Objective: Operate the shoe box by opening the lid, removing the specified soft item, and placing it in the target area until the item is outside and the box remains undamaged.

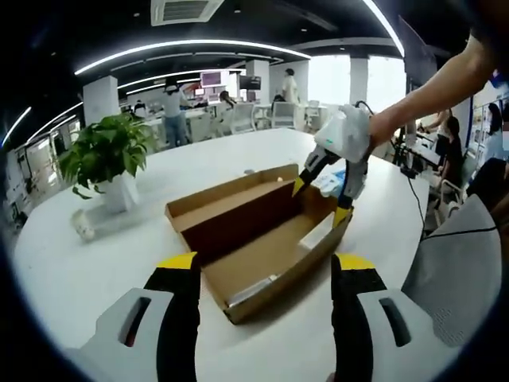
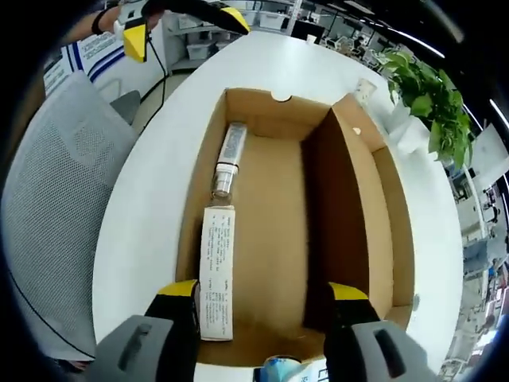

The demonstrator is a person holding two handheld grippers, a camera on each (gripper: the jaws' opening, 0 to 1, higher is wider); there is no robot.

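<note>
The white table (image 1: 95, 263) spreads under everything, with a grey mesh chair (image 2: 56, 239) pulled up at its edge on my right side. On the table sits the shoe box (image 1: 262, 263), lid (image 1: 231, 195) already swung back and standing open along its hinge, so the opening step looks done and the removal is the one in hand.

My right gripper (image 2: 262, 306) hangs over the box's near end, looking straight down into it, jaws spread wide with nothing between them. In the left gripper view I see that same gripper (image 1: 322, 199) poised at the far end of the box, yellow tips apart. My left gripper (image 1: 266, 267) hovers at the opposite end, jaws also wide and empty.

Inside, along the wall on my right gripper's left, lies a long white printed item (image 2: 216, 270), and beyond it a smaller tube-like thing (image 2: 228, 159) with a cap; whether either is the soft item, I cannot tell for sure. A potted plant (image 1: 107, 155) stands well apart.

Next, I judge, my right gripper must drop into the box, line its jaws across the white item, and close gently without scraping the cardboard wall.
</note>
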